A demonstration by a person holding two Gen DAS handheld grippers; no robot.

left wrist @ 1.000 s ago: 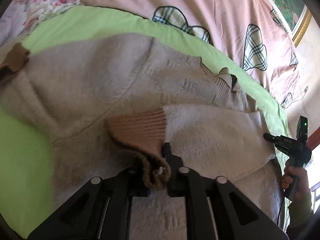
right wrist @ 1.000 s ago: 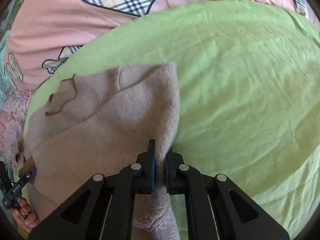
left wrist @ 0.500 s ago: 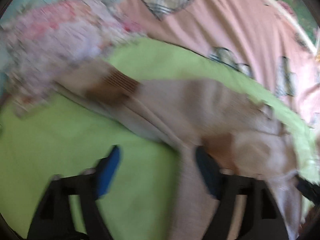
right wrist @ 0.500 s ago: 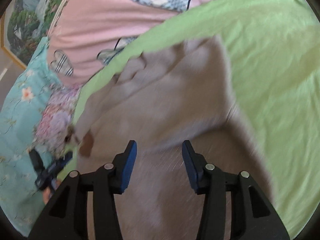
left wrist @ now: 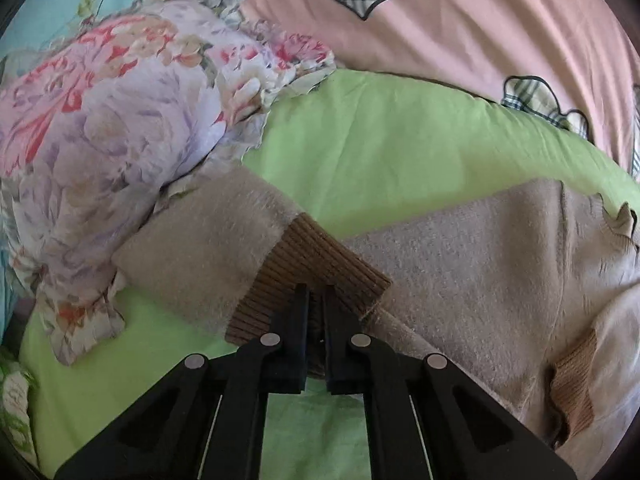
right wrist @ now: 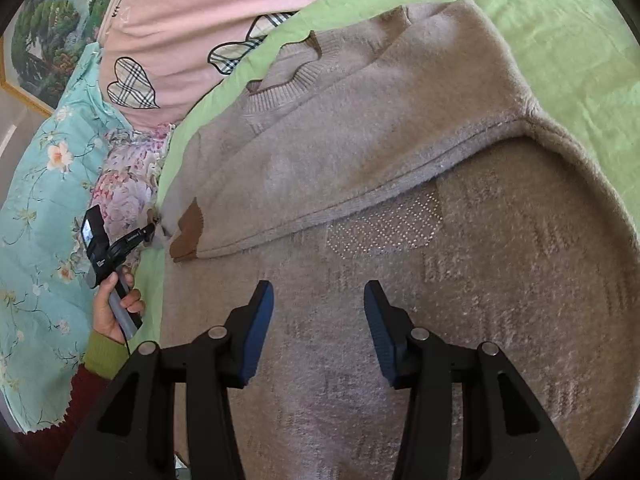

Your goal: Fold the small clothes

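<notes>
Beige knit sweater [right wrist: 360, 152] is lying spread on the green sheet [left wrist: 380, 140], one sleeve already folded across its body. Your left gripper [left wrist: 316, 304] is pinching the brown ribbed cuff [left wrist: 316, 264] of the other sleeve, with a floral pillow [left wrist: 120, 128] sitting ahead to its left. Your right gripper [right wrist: 319, 320] is hovering spread over the sweater's body, with your left hand [right wrist: 114, 300] showing at its far left.

Bright daylight, soft shadows, sharp focus, heavy fisheye warp w/ dark corners.
</notes>
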